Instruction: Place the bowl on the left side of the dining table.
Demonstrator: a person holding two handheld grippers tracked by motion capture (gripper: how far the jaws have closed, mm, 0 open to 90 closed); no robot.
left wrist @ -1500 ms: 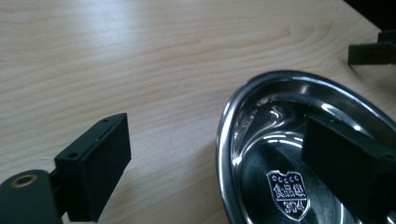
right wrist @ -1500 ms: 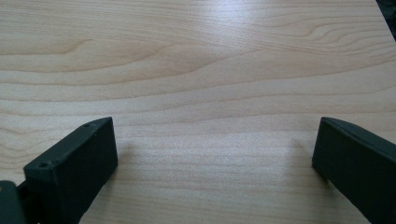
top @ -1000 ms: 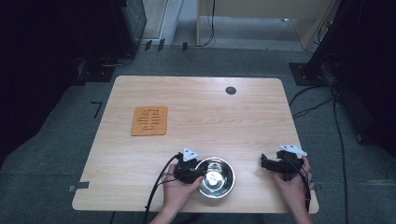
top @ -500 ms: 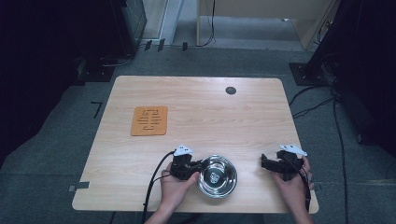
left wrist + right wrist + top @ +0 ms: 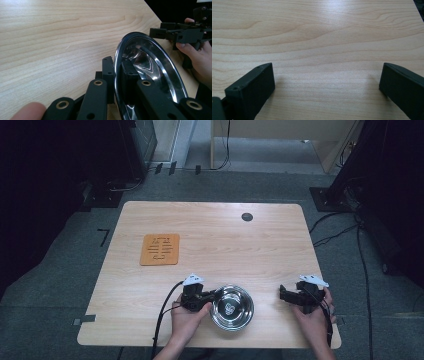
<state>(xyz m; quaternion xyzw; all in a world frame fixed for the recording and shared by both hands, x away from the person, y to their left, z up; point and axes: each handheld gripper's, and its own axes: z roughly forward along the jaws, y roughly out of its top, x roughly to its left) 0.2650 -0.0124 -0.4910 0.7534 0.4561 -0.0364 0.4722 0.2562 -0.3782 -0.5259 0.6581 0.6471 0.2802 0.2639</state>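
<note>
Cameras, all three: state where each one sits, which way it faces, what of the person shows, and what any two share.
High view: above the person's side, looking forward and down on the pale wooden table; both forearms enter from below.
Left gripper view: rides the left gripper, looking along jaws clamped on the shiny round steel bowl; a fingertip shows.
Right gripper view: rides the right gripper, jaws wide apart, facing bare wood.
Shared: high and left gripper views both show the bowl and right gripper.
</note>
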